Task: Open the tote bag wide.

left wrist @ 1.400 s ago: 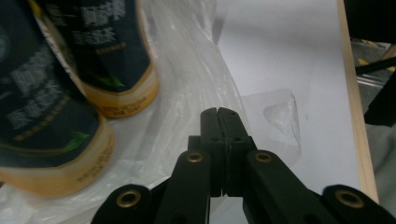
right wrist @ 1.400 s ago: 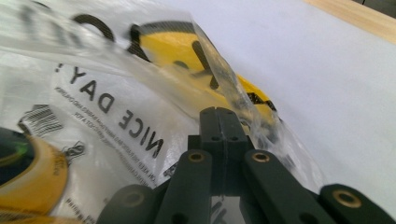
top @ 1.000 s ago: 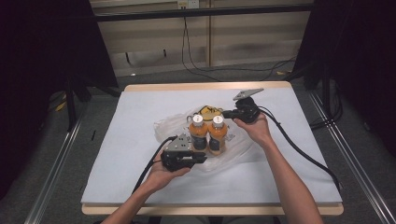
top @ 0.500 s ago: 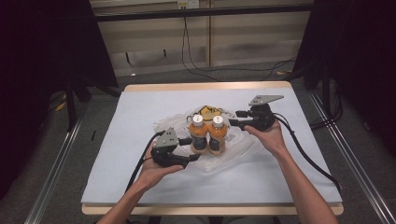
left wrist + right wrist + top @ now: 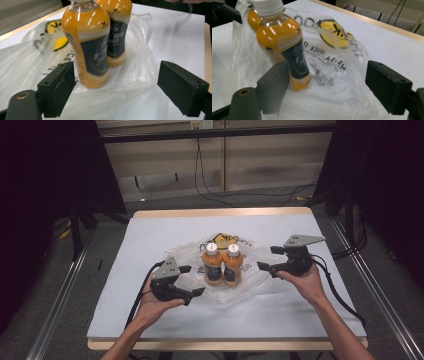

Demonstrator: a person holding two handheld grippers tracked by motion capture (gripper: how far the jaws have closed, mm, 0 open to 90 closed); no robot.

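Two orange drink bottles [image 5: 212, 265] [image 5: 233, 265] with white caps stand upright side by side on a clear plastic bag [image 5: 255, 272] spread on the table. My left gripper [image 5: 192, 280] sits left of the bag and my right gripper [image 5: 266, 258] right of it, both pointing at the bottles. Both sets of jaws have just been opening and stand wide with nothing pinched between them. The left gripper [image 5: 116, 85] looks at the near bottle [image 5: 87, 42] and the crinkled bag [image 5: 135, 75]. Ahead of the right gripper [image 5: 327, 85] are a bottle [image 5: 279, 42] and the printed bag [image 5: 332, 70].
A white sheet [image 5: 150, 235] covers the table, with a wooden edge [image 5: 220, 212] at the back. Cables [image 5: 210, 190] run over the floor behind it. Metal rails [image 5: 60, 305] flank both sides. Each gripper trails a black cable toward the front edge.
Both grippers have opened and drawn away from the bottles, the left one leftward and the right one farther rightward. The bag now lies loose around the bottles.
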